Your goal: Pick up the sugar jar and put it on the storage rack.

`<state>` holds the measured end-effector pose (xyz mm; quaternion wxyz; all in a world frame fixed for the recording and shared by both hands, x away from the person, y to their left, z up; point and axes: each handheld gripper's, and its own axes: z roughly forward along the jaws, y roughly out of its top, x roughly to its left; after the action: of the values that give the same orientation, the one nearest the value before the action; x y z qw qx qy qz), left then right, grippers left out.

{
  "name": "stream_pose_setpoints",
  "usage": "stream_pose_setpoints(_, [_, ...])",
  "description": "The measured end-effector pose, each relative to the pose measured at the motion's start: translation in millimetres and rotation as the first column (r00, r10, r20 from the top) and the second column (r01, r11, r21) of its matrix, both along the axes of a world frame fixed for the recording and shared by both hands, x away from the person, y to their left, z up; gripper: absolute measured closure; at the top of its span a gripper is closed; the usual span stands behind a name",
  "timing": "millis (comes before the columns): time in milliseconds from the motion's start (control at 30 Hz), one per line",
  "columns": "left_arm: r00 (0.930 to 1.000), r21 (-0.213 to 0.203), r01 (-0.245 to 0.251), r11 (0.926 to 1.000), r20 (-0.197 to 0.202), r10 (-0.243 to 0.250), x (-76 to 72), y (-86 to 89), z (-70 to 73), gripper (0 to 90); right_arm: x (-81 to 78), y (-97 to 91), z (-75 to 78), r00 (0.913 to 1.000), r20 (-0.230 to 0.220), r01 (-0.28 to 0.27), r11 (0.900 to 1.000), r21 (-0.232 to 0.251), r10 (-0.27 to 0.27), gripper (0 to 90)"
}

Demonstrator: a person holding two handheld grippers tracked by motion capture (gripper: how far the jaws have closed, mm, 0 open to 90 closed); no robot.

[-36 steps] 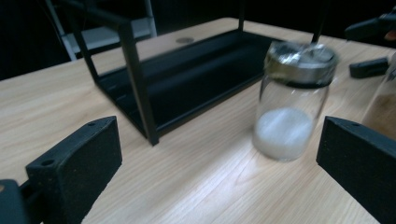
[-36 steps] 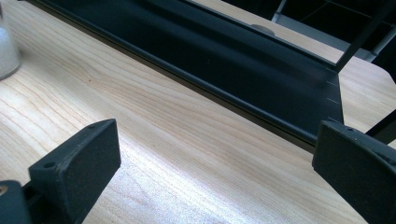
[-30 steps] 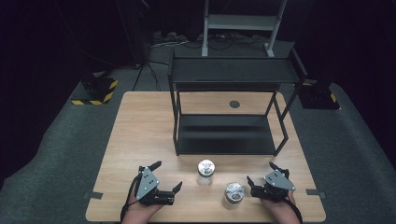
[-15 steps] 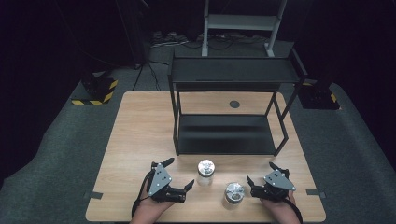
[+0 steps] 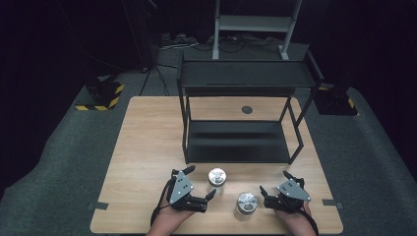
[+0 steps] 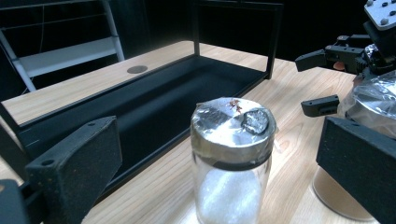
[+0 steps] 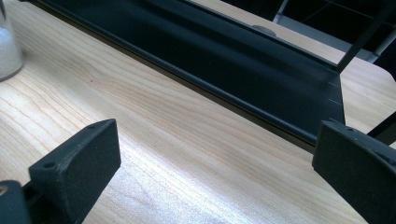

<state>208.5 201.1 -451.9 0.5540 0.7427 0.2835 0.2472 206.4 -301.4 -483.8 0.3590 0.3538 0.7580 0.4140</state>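
Note:
Two glass jars with foil lids stand near the table's front edge. The jar of white powder (image 5: 217, 177) (image 6: 232, 158) is straight ahead of my left gripper (image 5: 200, 182) (image 6: 219, 154), centred in the gap of its open jaws and untouched. The second jar (image 5: 247, 202) (image 6: 373, 100), with brownish contents, stands right of it, partly hidden behind my left gripper's right jaw in the left gripper view. My right gripper (image 5: 274, 182) (image 7: 210, 154) is open just right of that jar, over bare wood, and points toward the shelf.
A black two-tier metal shelf (image 5: 241, 142) (image 7: 243, 60) stands on the back half of the wooden table (image 5: 142, 147). Behind it is a round grommet (image 5: 247, 109). A white rack (image 5: 253, 22) stands on the floor beyond the table.
My left gripper has moved right along the front edge, up to the jar of white powder. The right gripper and both jars have stayed in place.

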Motion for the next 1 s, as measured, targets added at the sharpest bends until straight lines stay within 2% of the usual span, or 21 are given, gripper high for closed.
stream_pose_setpoints(600, [0.9986, -0.009, 0.023, 0.9997, -0.047, -0.023, 20.2, -20.6, -16.9, 0.4, -0.3, -0.6, -0.2, 1.0, 0.001, -0.001, 1.0, 0.003, 0.001, 0.0])
stream_pose_setpoints(767, [0.9976, -0.024, 0.023, 0.9994, -0.065, -0.024, 24.8, -23.1, -21.7, 0.4, -0.2, -0.5, -0.2, 1.0, 0.001, -0.002, 1.0, 0.001, 0.002, 0.0])
stream_pose_setpoints(867, [0.9959, -0.055, 0.033, 0.998, -0.082, -0.037, 30.2, -22.9, -25.6, 1.2, 0.1, -0.4, 0.0, 1.0, 0.0, -0.003, 1.0, 0.0, 0.003, 0.0])
stream_pose_setpoints(1000, [0.9955, -0.065, 0.033, 0.9973, -0.086, -0.038, 33.2, -23.1, -28.1, 6.5, 0.0, -0.4, -0.1, 1.0, 0.001, -0.003, 1.0, 0.0, 0.003, 0.0])
